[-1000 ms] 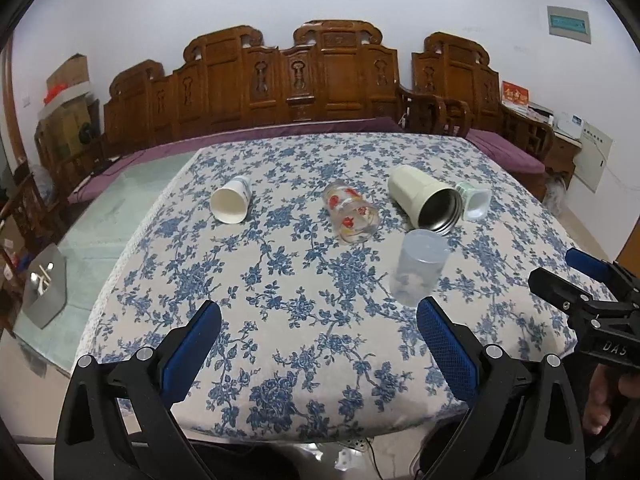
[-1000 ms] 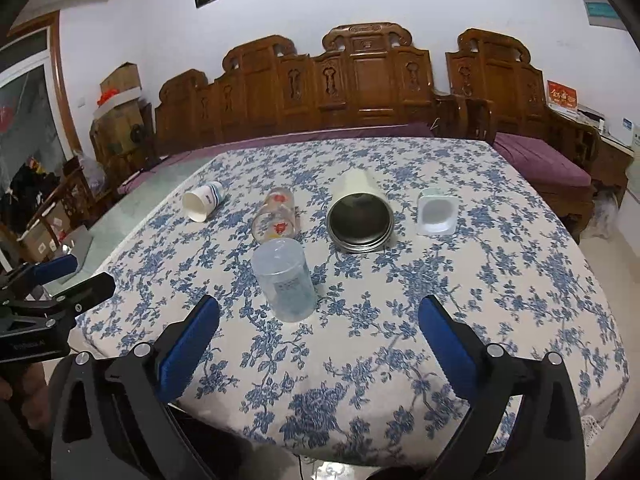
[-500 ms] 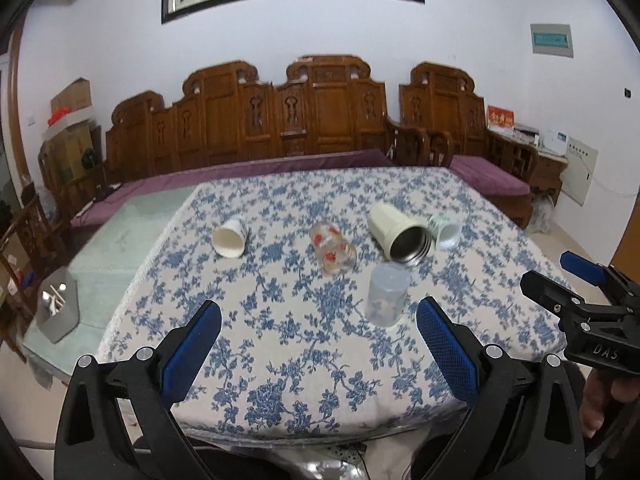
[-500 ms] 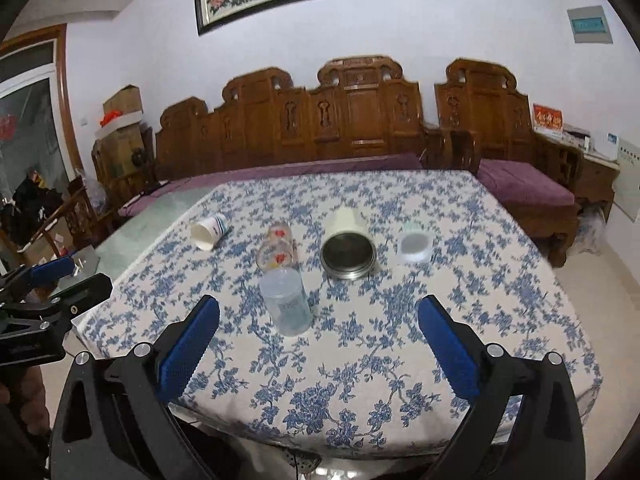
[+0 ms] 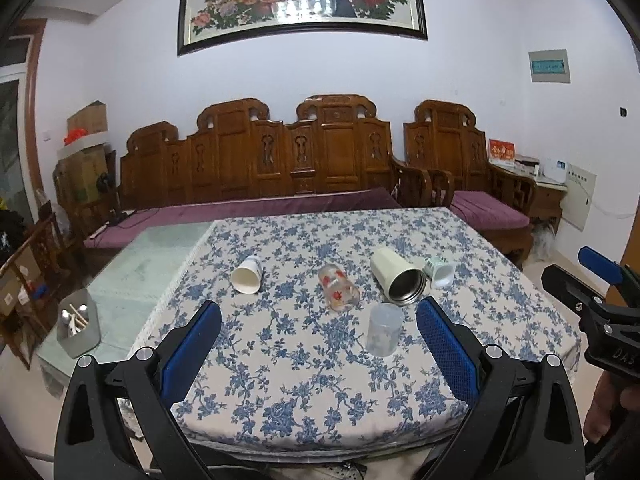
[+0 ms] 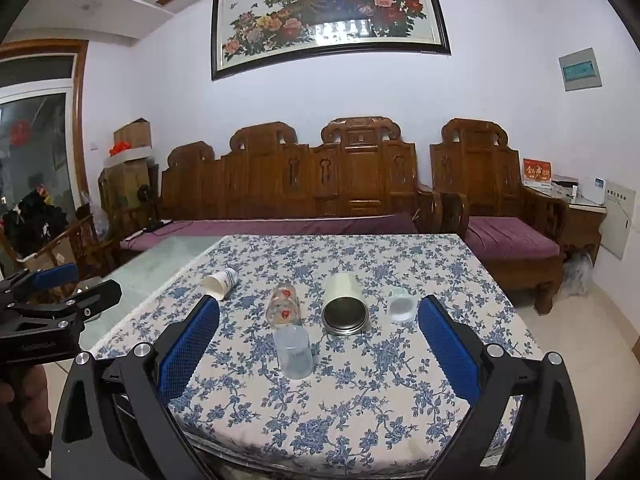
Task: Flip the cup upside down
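A clear plastic cup [image 5: 384, 334] [image 6: 294, 352] stands upside down on the floral tablecloth, nearest me. Behind it lie on their sides a white paper cup [image 5: 248, 276] [image 6: 219, 281], a glass with red flowers [image 5: 338, 292] [image 6: 285, 305], a cream steel-lined tumbler [image 5: 396, 280] [image 6: 344, 304] and a small white cup [image 5: 440, 273] [image 6: 401, 305]. My left gripper [image 5: 318, 344] is open and empty, held back from the table's near edge. My right gripper [image 6: 318, 340] is open and empty too, also back from the table.
The table [image 5: 520, 320] has a blue floral cloth; a bare glass strip [image 5: 152, 260] shows at its left. A grey holder [image 5: 78, 328] with sticks stands on that strip. A carved wooden bench [image 5: 320, 160] with purple cushions lines the far wall.
Both grippers have pulled back and up from the table, so the cups look smaller and farther. The cups have not moved. Both grippers stay open.
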Tool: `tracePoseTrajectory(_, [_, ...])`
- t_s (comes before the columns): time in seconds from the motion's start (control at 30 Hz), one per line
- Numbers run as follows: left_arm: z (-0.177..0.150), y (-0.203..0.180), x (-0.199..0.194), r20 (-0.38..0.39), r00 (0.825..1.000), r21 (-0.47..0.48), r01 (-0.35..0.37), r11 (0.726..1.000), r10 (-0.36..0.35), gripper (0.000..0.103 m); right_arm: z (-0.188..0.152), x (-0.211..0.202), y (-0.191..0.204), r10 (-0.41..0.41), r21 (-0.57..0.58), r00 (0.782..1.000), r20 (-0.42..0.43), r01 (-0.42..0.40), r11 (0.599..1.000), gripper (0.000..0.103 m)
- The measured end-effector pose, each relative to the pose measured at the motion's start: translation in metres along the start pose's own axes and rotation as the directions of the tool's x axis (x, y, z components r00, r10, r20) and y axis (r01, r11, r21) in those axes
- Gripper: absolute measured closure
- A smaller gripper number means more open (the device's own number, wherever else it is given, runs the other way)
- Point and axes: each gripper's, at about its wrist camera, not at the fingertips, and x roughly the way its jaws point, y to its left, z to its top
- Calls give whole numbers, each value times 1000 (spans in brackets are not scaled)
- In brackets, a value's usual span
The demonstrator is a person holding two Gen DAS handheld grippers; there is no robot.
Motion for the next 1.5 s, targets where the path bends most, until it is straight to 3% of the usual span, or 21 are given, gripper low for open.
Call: tracePoseTrajectory(1.5, [0,-5,-11,34,999,-10,-9,1000,9,9,1,-7,1,-3,15,1000,6,3,1000,3])
